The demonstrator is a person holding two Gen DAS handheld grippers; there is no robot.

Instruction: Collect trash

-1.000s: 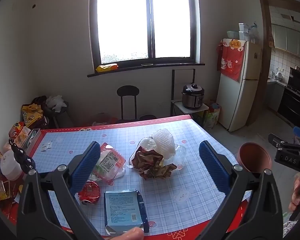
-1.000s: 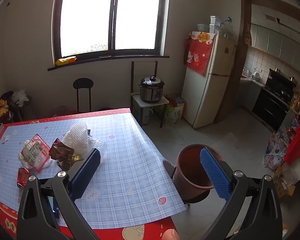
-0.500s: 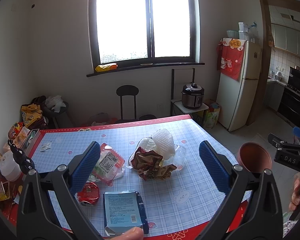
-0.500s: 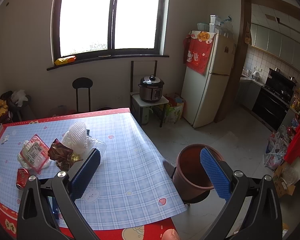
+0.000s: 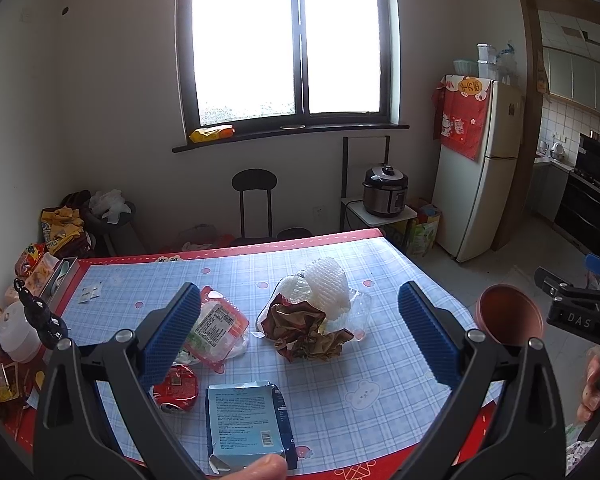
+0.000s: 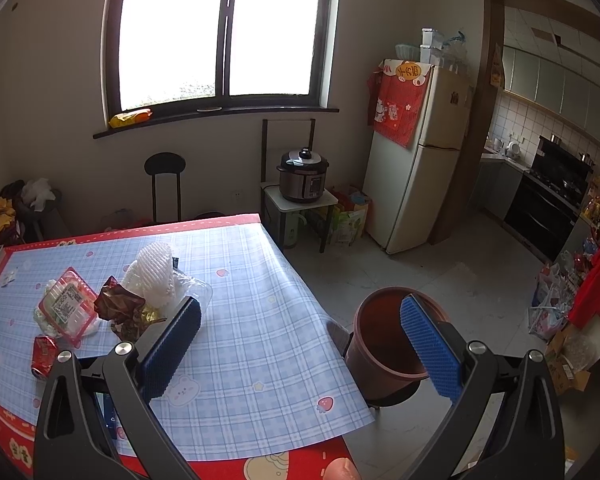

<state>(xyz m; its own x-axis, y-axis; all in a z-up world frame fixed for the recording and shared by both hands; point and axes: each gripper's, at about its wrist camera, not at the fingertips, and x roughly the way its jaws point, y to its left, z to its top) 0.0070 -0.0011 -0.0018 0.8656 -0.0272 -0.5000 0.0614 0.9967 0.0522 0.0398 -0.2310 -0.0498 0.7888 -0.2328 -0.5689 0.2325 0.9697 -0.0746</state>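
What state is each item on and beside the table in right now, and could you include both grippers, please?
left gripper: open, empty, above the table.
right gripper: open, empty.
red can: crushed, on its side.
blue box: lying flat.
brown wrapper: crumpled.
white foam net: heaped on the wrapper.
labelled plastic tray: tilted, lying on the table.
brown bin: upright, looks empty.
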